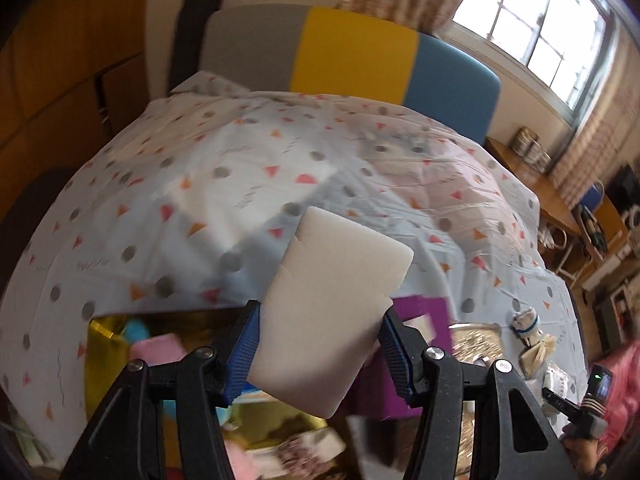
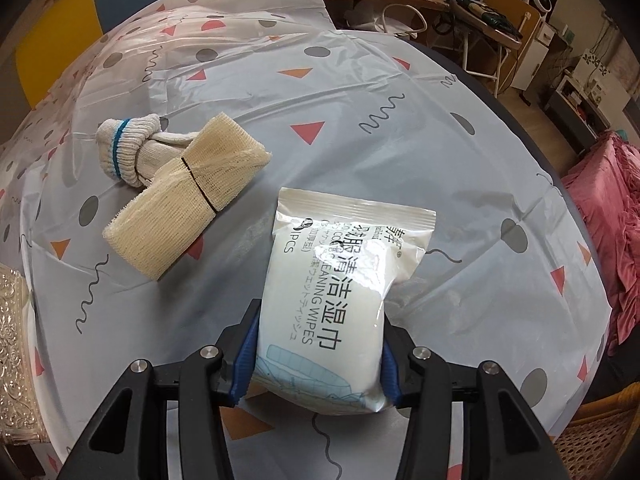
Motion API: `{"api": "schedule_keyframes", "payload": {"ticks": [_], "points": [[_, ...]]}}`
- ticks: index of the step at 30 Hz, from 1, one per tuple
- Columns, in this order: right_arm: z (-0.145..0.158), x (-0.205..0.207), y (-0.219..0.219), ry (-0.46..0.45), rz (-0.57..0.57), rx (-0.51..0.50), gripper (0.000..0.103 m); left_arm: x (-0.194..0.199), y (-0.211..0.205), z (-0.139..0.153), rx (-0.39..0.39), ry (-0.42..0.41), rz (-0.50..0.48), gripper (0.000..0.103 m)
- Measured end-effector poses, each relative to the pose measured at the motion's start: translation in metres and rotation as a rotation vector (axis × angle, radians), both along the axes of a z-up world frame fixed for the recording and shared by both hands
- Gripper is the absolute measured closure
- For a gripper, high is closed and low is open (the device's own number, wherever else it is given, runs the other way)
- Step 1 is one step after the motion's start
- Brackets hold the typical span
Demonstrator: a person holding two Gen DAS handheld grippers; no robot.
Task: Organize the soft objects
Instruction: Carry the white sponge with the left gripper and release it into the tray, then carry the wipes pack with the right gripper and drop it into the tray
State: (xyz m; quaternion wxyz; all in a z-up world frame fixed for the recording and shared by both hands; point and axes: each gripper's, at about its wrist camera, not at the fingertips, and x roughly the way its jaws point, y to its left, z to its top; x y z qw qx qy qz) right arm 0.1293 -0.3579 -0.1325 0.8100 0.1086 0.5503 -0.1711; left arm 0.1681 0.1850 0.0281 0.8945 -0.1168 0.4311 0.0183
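In the left wrist view my left gripper (image 1: 320,344) is shut on a white foam sponge block (image 1: 336,300) and holds it above a gold box (image 1: 100,344) that holds pink and blue soft items. In the right wrist view my right gripper (image 2: 316,360) is shut on a white pack of wet wipes (image 2: 340,292), low over the patterned tablecloth (image 2: 360,100). A rolled white sock with a blue stripe (image 2: 128,148) and a cream bandage roll (image 2: 180,204) lie on the cloth to the left of the pack.
A purple box (image 1: 424,320) and a silver ornate tin (image 1: 476,344) sit behind the sponge; the tin's edge shows in the right wrist view (image 2: 12,360). A grey, yellow and blue chair (image 1: 352,52) stands at the table's far side. A pink bedspread (image 2: 608,208) lies to the right.
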Motion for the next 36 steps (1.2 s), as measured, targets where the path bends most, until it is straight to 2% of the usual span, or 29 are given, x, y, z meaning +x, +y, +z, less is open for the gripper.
{"api": "schedule_keyframes", "payload": {"ticks": [7,12,18,23,25,29,32,36], "points": [[-0.003,0.009,0.015,0.004,0.037,-0.041,0.053,-0.062,0.094,-0.031,-0.083,0.031,0.174,0.045],[-0.003,0.01,0.021,0.005,0.051,-0.053,0.053,-0.102,0.138,-0.057,-0.116,0.07,0.275,0.044],[-0.003,0.011,0.025,0.005,0.068,-0.066,0.053,-0.098,0.14,-0.098,-0.095,0.16,0.268,0.041],[-0.004,0.011,0.029,0.006,0.078,-0.075,0.053,-0.088,0.144,-0.117,-0.117,0.201,0.333,0.03],[-0.004,0.011,0.028,0.006,0.074,-0.072,0.053,-0.091,0.141,-0.114,-0.094,0.177,0.342,0.03],[-0.005,0.013,0.029,0.006,0.076,-0.077,0.053,-0.099,0.136,-0.11,-0.014,0.153,0.355,0.019],[-0.005,0.013,0.029,0.004,0.079,-0.082,0.053,-0.103,0.136,-0.11,-0.01,0.152,0.356,0.017],[-0.004,0.012,0.029,-0.006,0.073,-0.08,0.053,-0.119,0.121,-0.101,0.018,0.09,0.364,0.017]]}}
